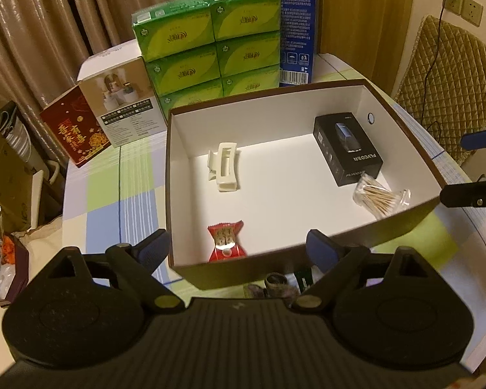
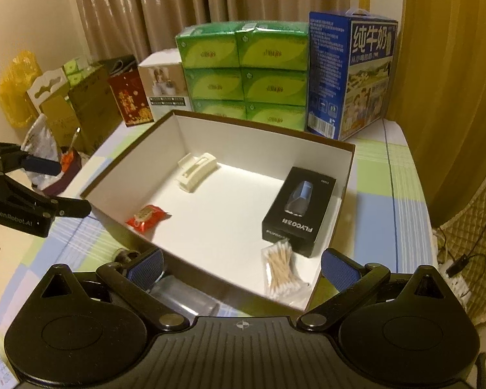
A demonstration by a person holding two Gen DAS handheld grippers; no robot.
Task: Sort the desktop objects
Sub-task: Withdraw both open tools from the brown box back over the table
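Note:
A brown box with a white inside [image 1: 275,107] [image 2: 259,142] stands on the table. In it lie a white hair clip [image 1: 225,170] [image 2: 196,170], a black FLYCO carton [image 1: 346,147] [image 2: 299,210], a clear bag of cotton swabs [image 1: 380,199] [image 2: 280,267] and a red candy packet [image 1: 225,243] [image 2: 145,217]. My left gripper [image 1: 238,251] [image 2: 71,188] hovers open over the box's near left corner, holding nothing. My right gripper [image 2: 243,269] [image 1: 463,165] is open and bare above the near right corner. Small items [image 1: 275,283] and a clear container [image 2: 184,295] lie in front of the box, partly hidden.
Stacked green tissue packs [image 1: 210,48] [image 2: 243,71], a blue milk carton [image 1: 295,26] [image 2: 350,77], a white product box [image 1: 126,110] and a red box [image 1: 74,129] line the far side. A quilted chair back [image 1: 447,74] stands right; cardboard boxes [image 2: 81,110] crowd the left. The checked tablecloth [image 1: 113,194] shows around the box.

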